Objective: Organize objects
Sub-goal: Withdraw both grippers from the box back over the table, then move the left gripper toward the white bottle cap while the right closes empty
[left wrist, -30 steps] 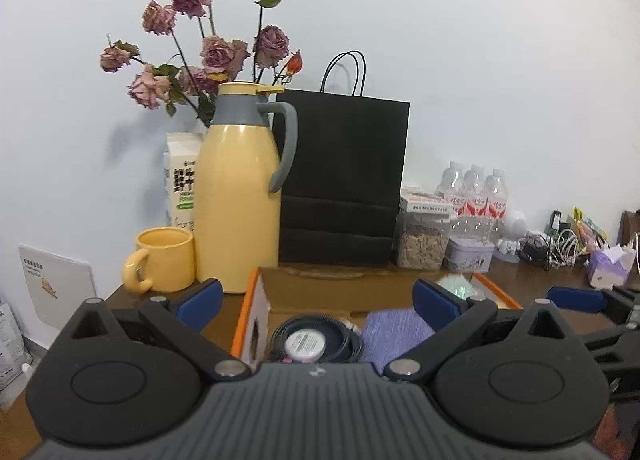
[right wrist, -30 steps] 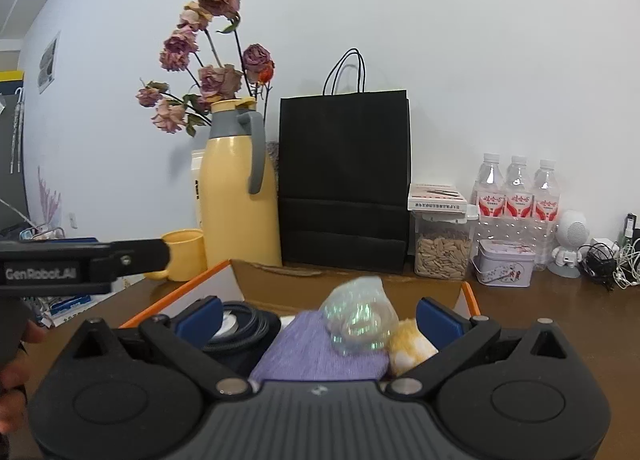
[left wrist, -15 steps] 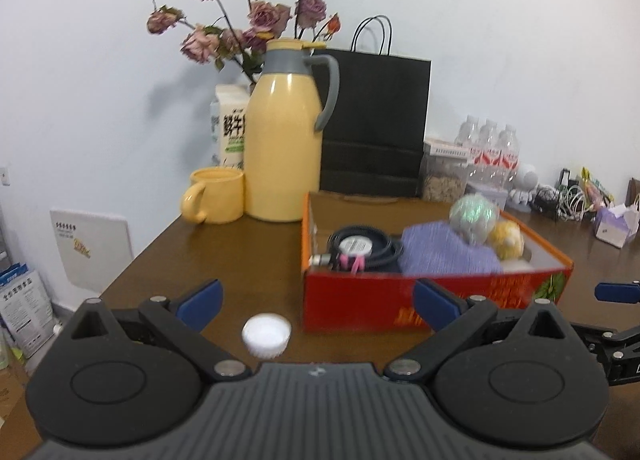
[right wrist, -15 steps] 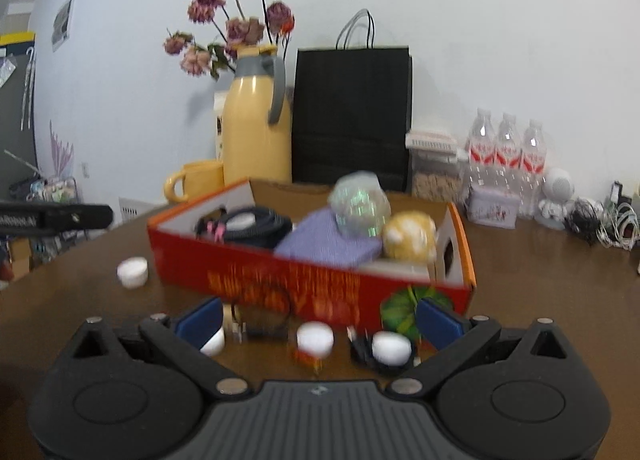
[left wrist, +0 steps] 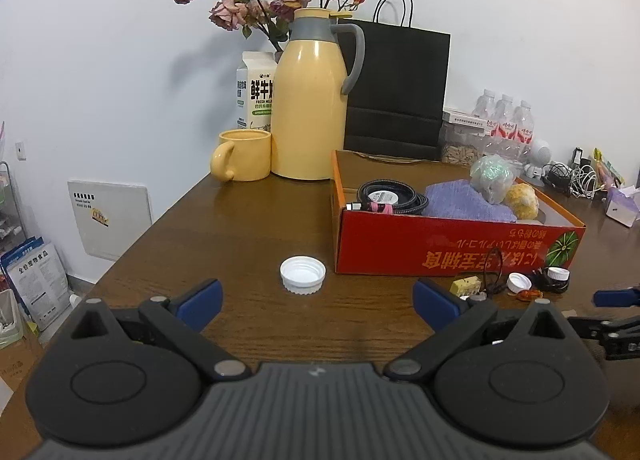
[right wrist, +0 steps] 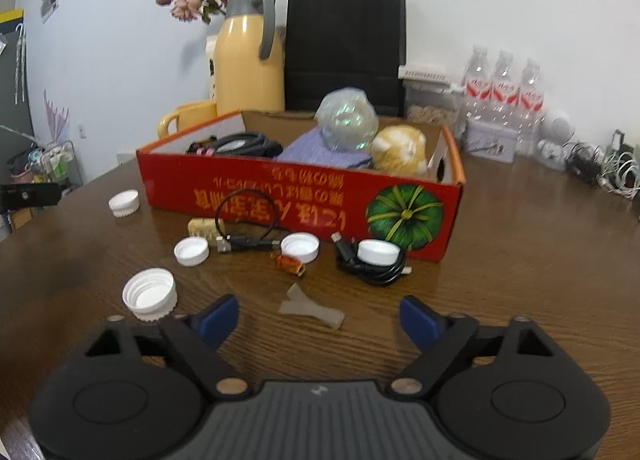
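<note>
Since the red box at mid-frame already holds a coiled cable, purple cloth and two balls, I'd guess the loose bits in front of it go in next. White caps, a short cable and a small grey scrap lie scattered on the brown table. Low in its view, the right gripper is closing, nothing gripped, the scrap just ahead. Another cap sits beyond the left gripper, which is spread and empty.

Dark wooden table under red box, white caps, yellow mug, jug.
</note>
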